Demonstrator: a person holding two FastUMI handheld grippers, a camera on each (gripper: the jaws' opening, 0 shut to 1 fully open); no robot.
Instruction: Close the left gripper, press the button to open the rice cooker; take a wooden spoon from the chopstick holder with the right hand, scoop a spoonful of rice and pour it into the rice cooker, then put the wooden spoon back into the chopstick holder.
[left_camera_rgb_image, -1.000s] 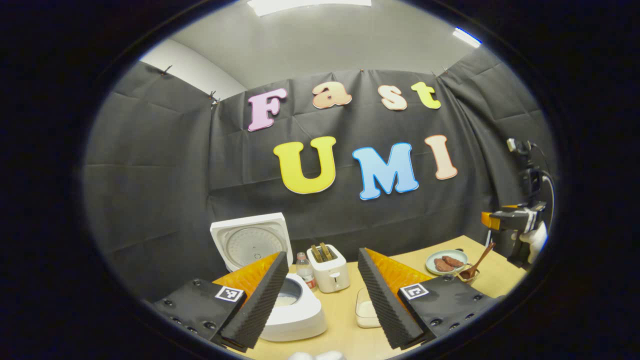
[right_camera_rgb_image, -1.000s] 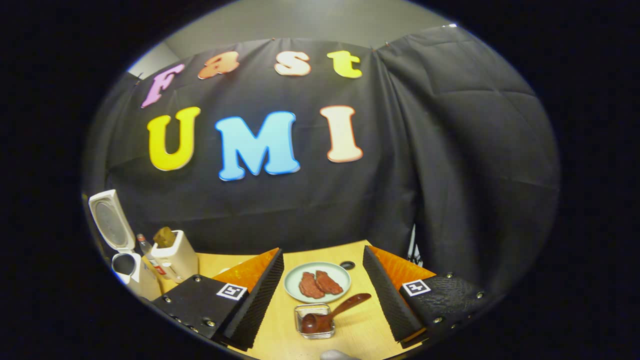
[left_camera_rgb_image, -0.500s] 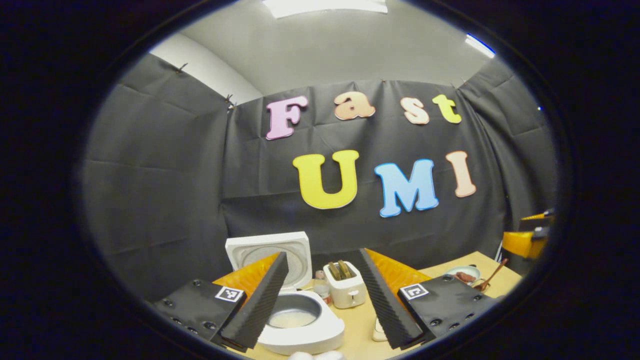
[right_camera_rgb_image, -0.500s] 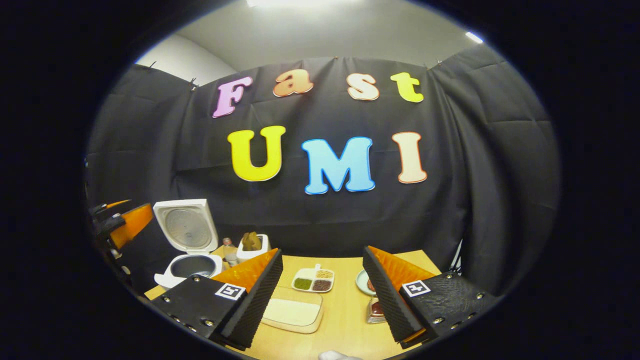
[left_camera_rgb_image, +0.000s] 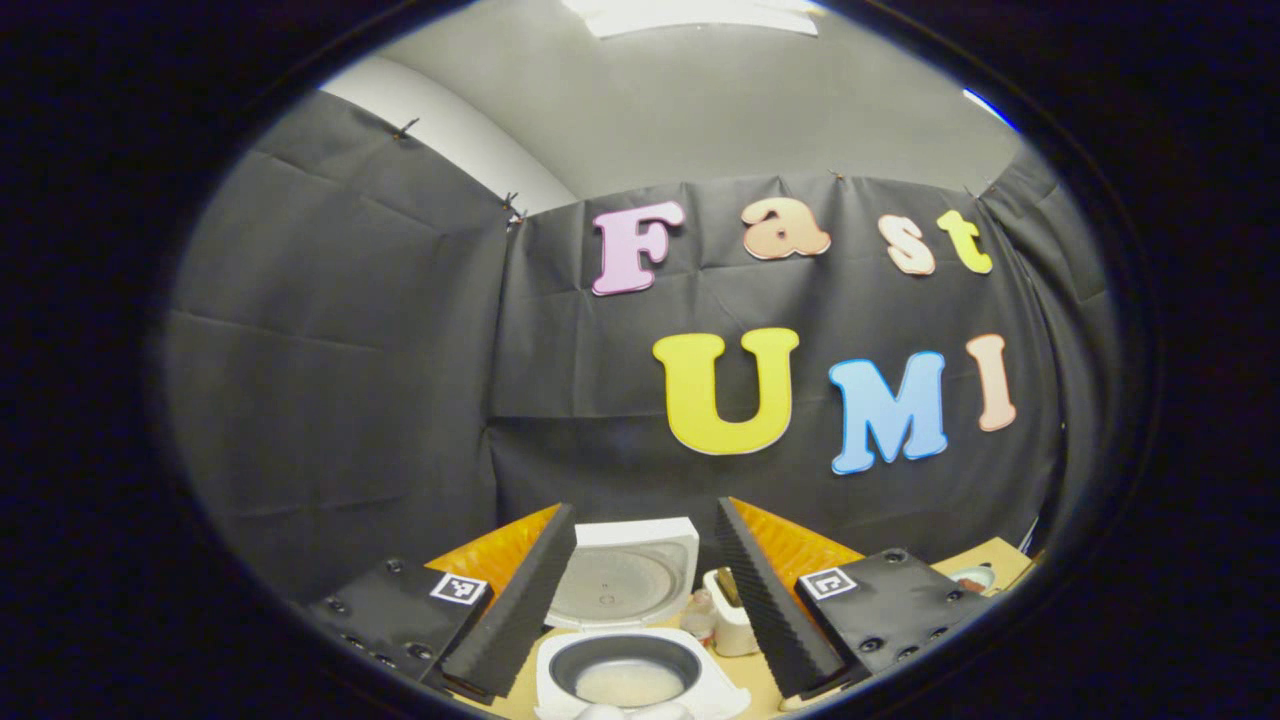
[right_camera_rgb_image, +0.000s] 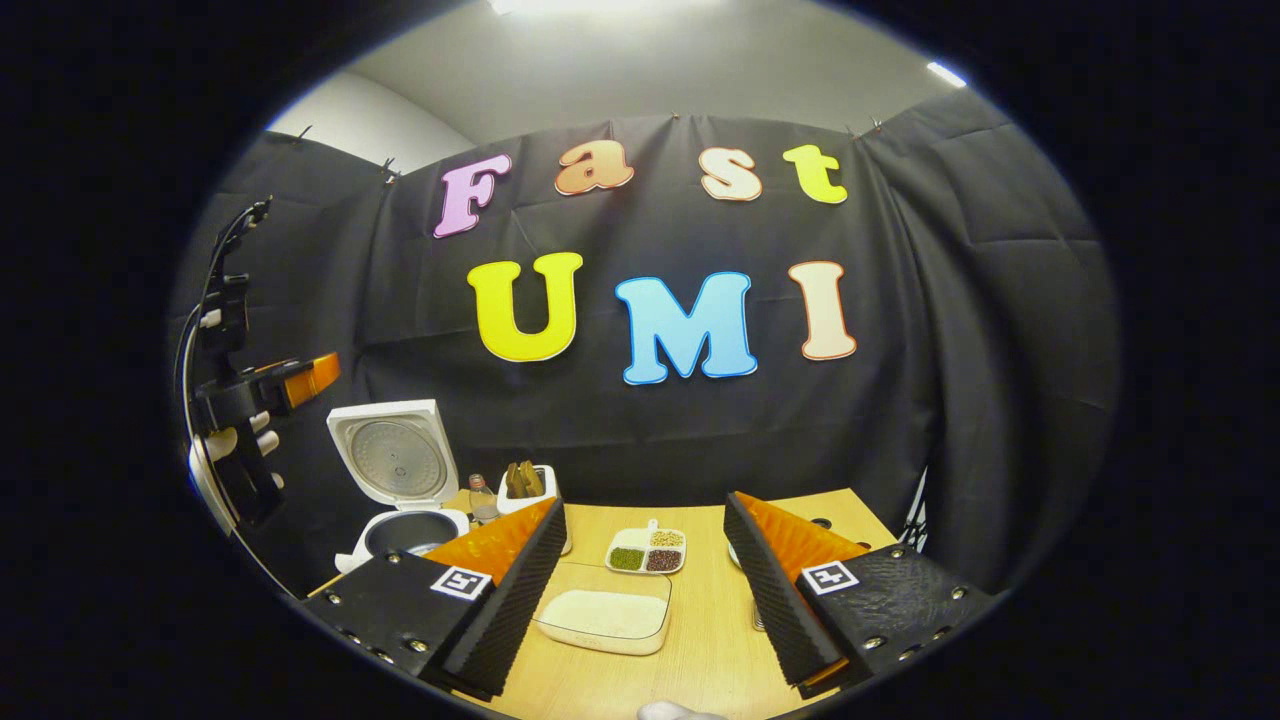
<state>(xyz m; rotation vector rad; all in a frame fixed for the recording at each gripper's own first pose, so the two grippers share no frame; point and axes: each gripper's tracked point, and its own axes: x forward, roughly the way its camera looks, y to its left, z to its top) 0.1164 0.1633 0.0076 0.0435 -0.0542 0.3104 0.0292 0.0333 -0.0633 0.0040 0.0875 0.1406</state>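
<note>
Rice cooker (left_camera_rgb_image: 640, 672) lid up — no readable label; both jaws wide, empty.

black cloth walls (right_camera_rgb_image: 950, 350), a grey ceiling (left_camera_rgb_image: 720, 110) with lit panels, a wooden table (right_camera_rgb_image: 700, 620).

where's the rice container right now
In the right gripper view the rice container lies on the table between the right gripper's open fingers, just in front of the divided grain dish.

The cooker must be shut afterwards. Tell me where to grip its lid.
Probably the free top edge of the lid, from above: it stands upright behind the pot, hinged at its lower edge, so that top rim is clear to pinch.
</note>
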